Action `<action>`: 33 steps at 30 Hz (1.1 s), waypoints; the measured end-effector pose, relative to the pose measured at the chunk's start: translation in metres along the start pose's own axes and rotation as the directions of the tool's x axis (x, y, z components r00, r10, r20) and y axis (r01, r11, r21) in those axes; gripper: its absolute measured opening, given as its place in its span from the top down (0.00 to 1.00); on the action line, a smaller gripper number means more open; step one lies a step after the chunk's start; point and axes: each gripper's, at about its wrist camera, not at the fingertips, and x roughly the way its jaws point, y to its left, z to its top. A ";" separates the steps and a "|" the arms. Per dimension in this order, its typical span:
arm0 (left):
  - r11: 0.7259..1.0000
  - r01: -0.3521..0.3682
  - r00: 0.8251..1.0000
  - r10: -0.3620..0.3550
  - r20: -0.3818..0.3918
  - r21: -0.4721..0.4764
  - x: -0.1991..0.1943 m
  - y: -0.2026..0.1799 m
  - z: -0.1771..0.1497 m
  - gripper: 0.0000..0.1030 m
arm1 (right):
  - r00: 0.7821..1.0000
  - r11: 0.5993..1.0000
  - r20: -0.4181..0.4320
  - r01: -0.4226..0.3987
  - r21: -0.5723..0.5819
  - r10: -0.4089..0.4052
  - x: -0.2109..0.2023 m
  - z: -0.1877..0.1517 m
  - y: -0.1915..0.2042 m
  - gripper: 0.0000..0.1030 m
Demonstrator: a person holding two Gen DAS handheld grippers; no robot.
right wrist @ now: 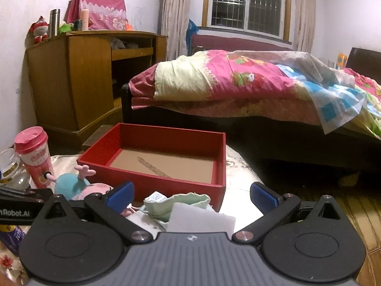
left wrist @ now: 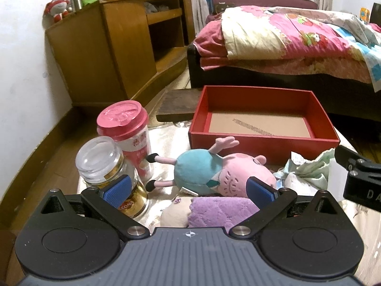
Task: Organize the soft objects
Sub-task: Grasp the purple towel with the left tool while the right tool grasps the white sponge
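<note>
Red cardboard box (left wrist: 262, 140) sits open-topped on the bench (right wrist: 238, 166), its brown floor bare except for a strip of tape. I have my left claw (left wrist: 189, 188) spread wide, holding nothing, over a pink pig plush (left wrist: 214, 171) in a teal dress, which lies on its side just in front of the box, and a purple plush (left wrist: 219, 211) tucked under my fingers. Left of the pig stand a pink-lidded cup (left wrist: 126, 128) and a glass jar (left wrist: 107, 166). My right claw (right wrist: 191, 197) is also wide and grips nothing, above a pale green cloth bundle (right wrist: 181, 205) resting against the box's near wall.
</note>
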 end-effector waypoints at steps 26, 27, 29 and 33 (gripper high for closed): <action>0.975 0.204 0.944 -0.219 -0.246 -0.082 0.057 0.000 -0.020 0.34 | 0.993 1.000 -0.115 -0.006 0.013 0.008 0.010 -0.017 -0.034 0.19; 0.965 0.218 0.932 -0.249 -0.263 -0.143 0.063 0.006 -0.020 0.39 | 0.992 1.000 -0.124 -0.009 0.021 0.012 0.011 -0.017 -0.035 0.19; 0.956 0.215 0.937 -0.259 -0.233 -0.197 0.062 0.013 -0.021 0.44 | 0.989 0.999 -0.145 -0.026 0.046 0.033 0.013 -0.017 -0.038 0.19; 0.952 0.235 0.928 -0.280 -0.245 -0.198 0.059 0.016 -0.022 0.64 | 0.984 0.997 -0.169 -0.050 0.058 0.059 0.015 -0.018 -0.040 0.19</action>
